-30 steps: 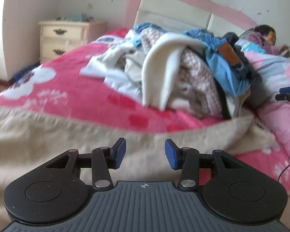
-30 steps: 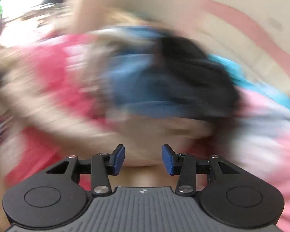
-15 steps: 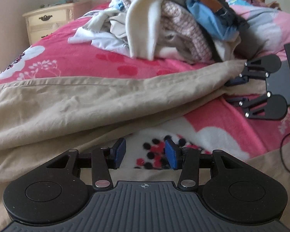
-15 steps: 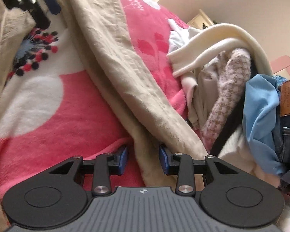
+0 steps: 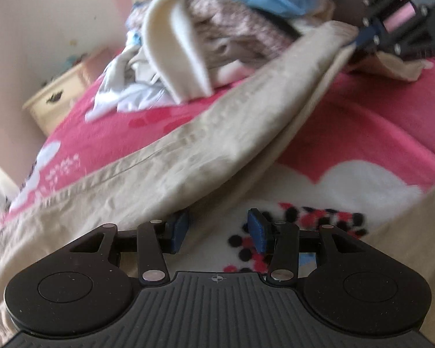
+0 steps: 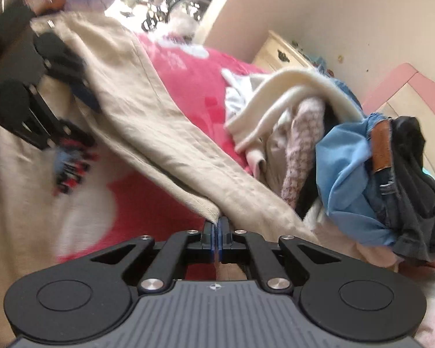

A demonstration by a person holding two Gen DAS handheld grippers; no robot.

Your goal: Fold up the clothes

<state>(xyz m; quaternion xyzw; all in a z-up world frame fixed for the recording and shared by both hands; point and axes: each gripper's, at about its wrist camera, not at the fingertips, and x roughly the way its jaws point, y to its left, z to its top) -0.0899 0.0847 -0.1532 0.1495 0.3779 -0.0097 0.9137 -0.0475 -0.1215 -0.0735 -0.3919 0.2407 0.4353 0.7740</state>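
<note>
Beige trousers [image 5: 206, 145] lie stretched across the pink floral bedspread [image 5: 362, 133]. In the right wrist view the trousers [image 6: 148, 121] run from upper left down to my right gripper [image 6: 216, 230], which is shut on the end of one leg. That gripper also shows at the top right of the left wrist view [image 5: 359, 39]. My left gripper [image 5: 217, 227] is open, low over the bedspread, with its left fingertip at the edge of the beige cloth. It also shows blurred in the right wrist view [image 6: 81, 116].
A pile of unfolded clothes [image 6: 348, 150] lies on the bed beyond the trousers: cream top, patterned knit, blue shirt, jeans, dark garment. A cream nightstand [image 5: 61, 98] stands by the wall. A pink headboard [image 6: 406, 87] is behind the pile.
My right gripper has shut on the trouser leg end. My left gripper has moved lower and closer to the beige cloth, still open.
</note>
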